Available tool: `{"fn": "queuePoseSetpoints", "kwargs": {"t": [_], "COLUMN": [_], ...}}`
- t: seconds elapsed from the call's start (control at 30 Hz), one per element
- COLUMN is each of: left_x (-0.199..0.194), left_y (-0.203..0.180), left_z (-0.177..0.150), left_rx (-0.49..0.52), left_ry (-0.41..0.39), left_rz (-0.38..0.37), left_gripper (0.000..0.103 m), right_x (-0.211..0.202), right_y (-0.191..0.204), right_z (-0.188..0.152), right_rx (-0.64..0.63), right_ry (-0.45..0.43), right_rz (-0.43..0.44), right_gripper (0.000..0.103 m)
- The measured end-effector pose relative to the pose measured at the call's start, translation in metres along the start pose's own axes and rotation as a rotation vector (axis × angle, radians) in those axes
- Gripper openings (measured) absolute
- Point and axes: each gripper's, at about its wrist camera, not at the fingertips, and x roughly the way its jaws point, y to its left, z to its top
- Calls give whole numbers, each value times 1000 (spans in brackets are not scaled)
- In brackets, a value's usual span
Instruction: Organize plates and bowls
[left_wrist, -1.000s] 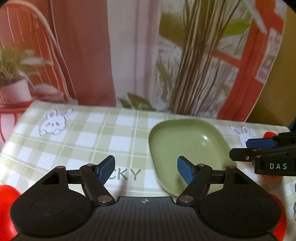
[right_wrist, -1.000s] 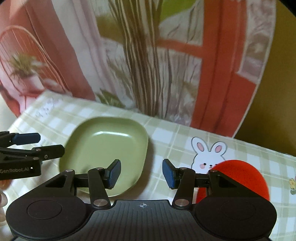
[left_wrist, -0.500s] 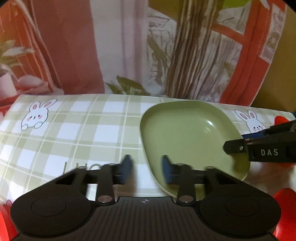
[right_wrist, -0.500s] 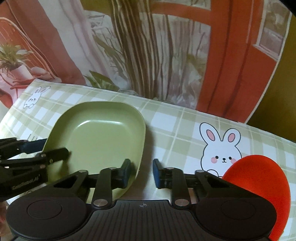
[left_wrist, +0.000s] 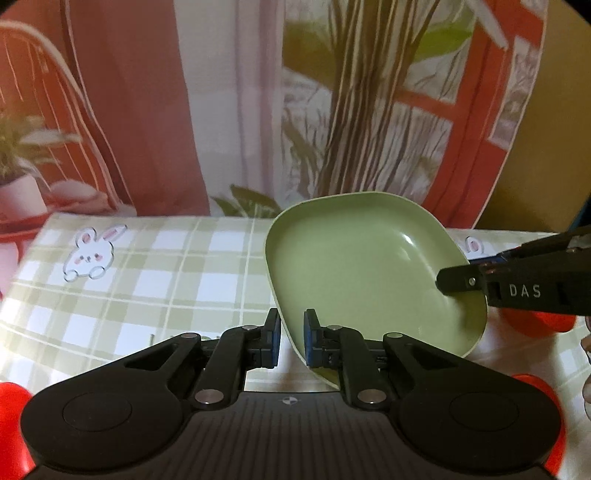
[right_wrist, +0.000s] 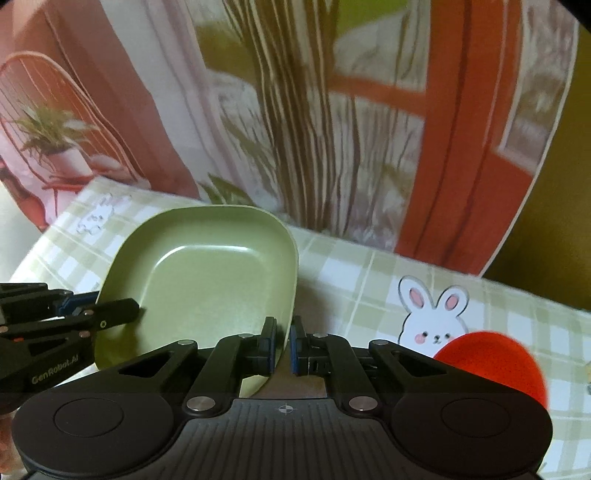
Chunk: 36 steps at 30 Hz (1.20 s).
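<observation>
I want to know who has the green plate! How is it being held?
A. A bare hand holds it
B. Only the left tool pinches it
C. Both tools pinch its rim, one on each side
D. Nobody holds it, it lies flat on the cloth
C: the left tool and the right tool are each shut on the rim of the green plate, on opposite sides.

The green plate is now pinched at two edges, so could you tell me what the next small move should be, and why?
Probably lift it level with both hands together. The left hand-held gripper is shut on the green plate at its near left rim, the right hand-held gripper on its near right rim, and its far edge already looks raised off the checked tablecloth. Uneven lifting could twist it loose.
</observation>
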Motion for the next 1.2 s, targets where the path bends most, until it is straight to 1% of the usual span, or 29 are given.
{"fn": "queuePoseSetpoints", "kwargs": {"t": [0.27, 0.6, 0.87, 1.03, 1.2], "left_x": [-61, -123, -158, -170, -187], "left_y": [-8, -21, -32, -37, -41], "left_z": [9, 5, -5, -12, -22], "left_rx": [23, 35, 42, 30, 37], "left_ry": [-78, -138, -169, -162, -177], "left_rz": [26, 37, 32, 20, 24], "left_gripper": [14, 14, 14, 14, 14], "right_x": [-58, -120, -157, -174, -190], "right_y": [16, 31, 34, 39, 45], "right_z": [2, -7, -20, -32, -43], "right_rx": [-5, -15, -14, -16, -20], "right_ry": [-93, -176, -215, -223, -234], "right_rz": [11, 14, 12, 11, 14], "right_gripper": [7, 7, 7, 7, 7]}}
